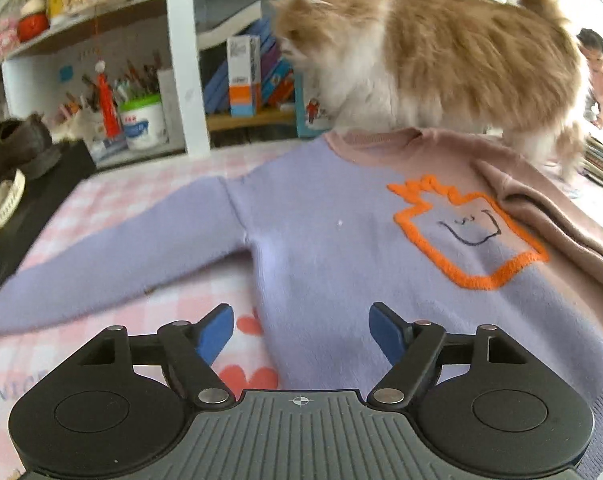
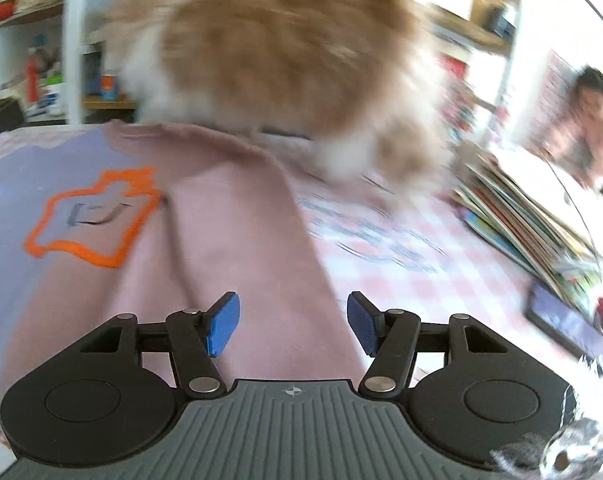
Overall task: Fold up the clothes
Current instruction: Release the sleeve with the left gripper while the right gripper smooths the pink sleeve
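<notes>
Tongs (image 1: 301, 330) (image 2: 293, 322) wide apart — over sweater (image 1: 321, 240) (image 2: 229, 240)

Home, cat (image 1: 441, 60), bookshelf (image 1: 241, 76), checked tablecloth (image 2: 441, 272)

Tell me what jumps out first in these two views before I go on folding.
A fluffy orange-and-white cat stands at the far edge of the table, right at the sweater's collar. The sweater, lilac and dusty pink with an orange outlined figure, lies spread on the pink checked cloth. Both the left gripper and right gripper are open above it, holding nothing.
</notes>
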### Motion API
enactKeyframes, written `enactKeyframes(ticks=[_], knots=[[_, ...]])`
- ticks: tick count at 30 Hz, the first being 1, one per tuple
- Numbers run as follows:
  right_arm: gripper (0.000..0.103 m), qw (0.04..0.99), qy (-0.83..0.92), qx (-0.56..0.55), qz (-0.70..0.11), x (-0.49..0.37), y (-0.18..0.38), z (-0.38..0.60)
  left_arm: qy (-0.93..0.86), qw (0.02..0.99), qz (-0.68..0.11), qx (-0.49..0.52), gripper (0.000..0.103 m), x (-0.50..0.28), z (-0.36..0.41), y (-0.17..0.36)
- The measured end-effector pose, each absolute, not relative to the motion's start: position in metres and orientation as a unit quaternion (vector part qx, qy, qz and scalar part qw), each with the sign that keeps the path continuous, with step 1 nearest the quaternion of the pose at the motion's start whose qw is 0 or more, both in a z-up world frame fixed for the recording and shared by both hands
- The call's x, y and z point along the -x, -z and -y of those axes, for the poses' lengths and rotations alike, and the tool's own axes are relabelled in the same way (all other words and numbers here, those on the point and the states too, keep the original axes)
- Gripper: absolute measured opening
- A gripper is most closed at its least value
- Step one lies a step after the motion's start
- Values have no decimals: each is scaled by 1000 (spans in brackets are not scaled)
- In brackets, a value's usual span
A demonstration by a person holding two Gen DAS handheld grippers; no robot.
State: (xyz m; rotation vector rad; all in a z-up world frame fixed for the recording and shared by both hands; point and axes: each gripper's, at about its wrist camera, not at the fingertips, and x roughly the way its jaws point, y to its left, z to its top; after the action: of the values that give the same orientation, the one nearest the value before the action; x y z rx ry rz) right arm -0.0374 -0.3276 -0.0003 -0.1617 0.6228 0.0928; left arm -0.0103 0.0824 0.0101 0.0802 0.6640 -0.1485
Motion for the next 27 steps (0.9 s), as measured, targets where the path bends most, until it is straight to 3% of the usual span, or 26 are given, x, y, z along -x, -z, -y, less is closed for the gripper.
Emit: enactKeyframes(ticks=[12, 13, 17, 18, 27], knots=[[54, 925, -13, 10, -380, 33, 25, 372, 68, 936, -344, -38, 81, 6, -85, -6], [51, 923, -15, 4, -384, 34, 26, 373, 68, 936, -345, -38, 82, 6, -86, -5], [13, 921, -52, -46, -383, 35, 27, 381, 70, 936, -344, -34, 83, 4, -85, -4], [8, 919, -60, -56, -385, 34, 26, 383, 70, 936, -343, -33, 83, 4, -85, -4], [7, 937, 63, 147, -310, -33, 18, 383, 74, 935, -346, -35, 84, 2, -84, -3]])
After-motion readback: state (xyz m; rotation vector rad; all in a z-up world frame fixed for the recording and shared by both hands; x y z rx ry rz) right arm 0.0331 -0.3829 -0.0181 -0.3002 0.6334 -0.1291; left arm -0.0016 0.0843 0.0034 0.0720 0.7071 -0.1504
